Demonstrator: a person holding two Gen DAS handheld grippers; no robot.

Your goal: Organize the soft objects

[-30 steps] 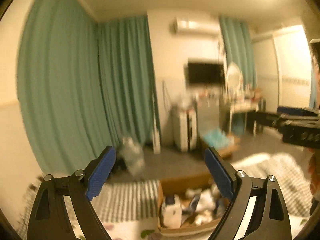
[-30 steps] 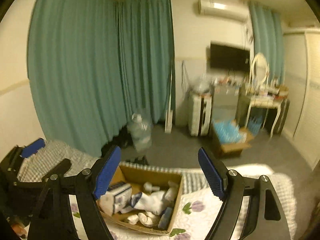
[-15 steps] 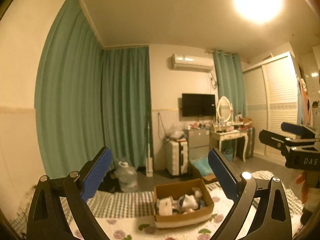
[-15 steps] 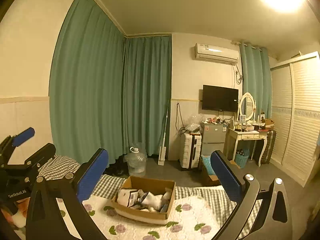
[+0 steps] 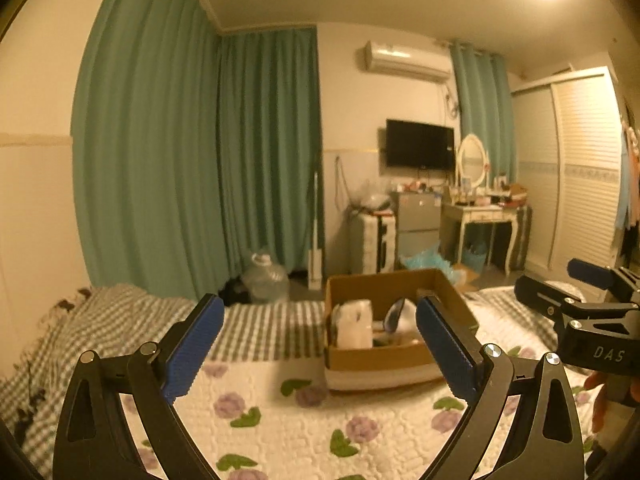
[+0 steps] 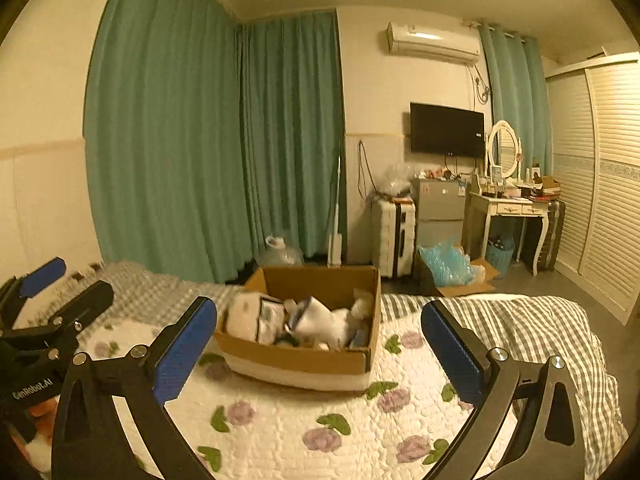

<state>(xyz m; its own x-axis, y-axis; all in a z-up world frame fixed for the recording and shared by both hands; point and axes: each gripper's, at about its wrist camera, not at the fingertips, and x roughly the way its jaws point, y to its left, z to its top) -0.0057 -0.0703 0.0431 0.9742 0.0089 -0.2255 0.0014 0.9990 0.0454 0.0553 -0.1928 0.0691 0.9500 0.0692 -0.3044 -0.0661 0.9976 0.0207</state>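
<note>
An open cardboard box (image 5: 384,356) (image 6: 304,360) sits on the bed on a white quilt with purple flowers (image 5: 304,428) (image 6: 304,420). It holds several soft items, mostly white and blue (image 6: 308,320) (image 5: 356,322). My left gripper (image 5: 320,340) is open and empty, held above the quilt short of the box. My right gripper (image 6: 320,344) is open and empty, also short of the box. Each gripper shows at the edge of the other's view, the right one (image 5: 588,320) and the left one (image 6: 40,320).
A grey checked blanket (image 6: 520,320) covers the bed's far end. Beyond the bed are green curtains (image 6: 224,140), a water jug (image 5: 266,278), a white suitcase (image 6: 394,236), a small fridge (image 6: 440,212), a dressing table (image 6: 508,208) and a box of blue bags (image 6: 448,268).
Both views first tilted up toward the ceiling, then dropped back down toward the bed. The box now sits larger and closer between both grippers' fingers. Both grippers stayed open.
</note>
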